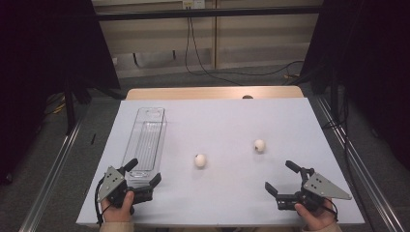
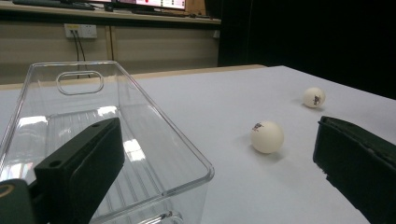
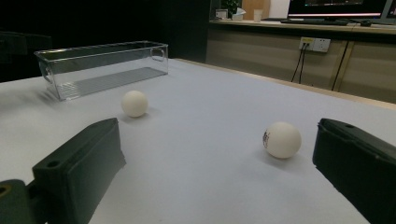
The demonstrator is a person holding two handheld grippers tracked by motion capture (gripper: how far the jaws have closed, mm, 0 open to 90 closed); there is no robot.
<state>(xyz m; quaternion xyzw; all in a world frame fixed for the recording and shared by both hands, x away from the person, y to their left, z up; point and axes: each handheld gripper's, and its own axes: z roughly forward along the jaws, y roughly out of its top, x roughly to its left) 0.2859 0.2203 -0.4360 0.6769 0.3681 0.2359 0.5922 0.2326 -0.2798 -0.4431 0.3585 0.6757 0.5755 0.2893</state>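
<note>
Two white balls lie on the pale table. The nearer ball (image 1: 200,160) sits mid-table, also in the left gripper view (image 2: 266,136) and the right gripper view (image 3: 134,103). The farther ball (image 1: 259,145) lies to its right (image 2: 314,97) (image 3: 281,139). A clear plastic bin (image 1: 145,140) stands lengthwise at the left, empty (image 2: 116,140) (image 3: 100,65). My left gripper (image 1: 143,173) rests open at the bin's near end, one jaw in front of the bin. My right gripper (image 1: 279,175) stands open at the near right, in front of the farther ball, with nothing between its jaws.
The table (image 1: 217,121) ends in a wooden strip at its far edge. Cables trail over the floor beyond it. Dark curtains and metal rails flank both sides. A wall socket (image 2: 81,31) and monitors sit on the far wall.
</note>
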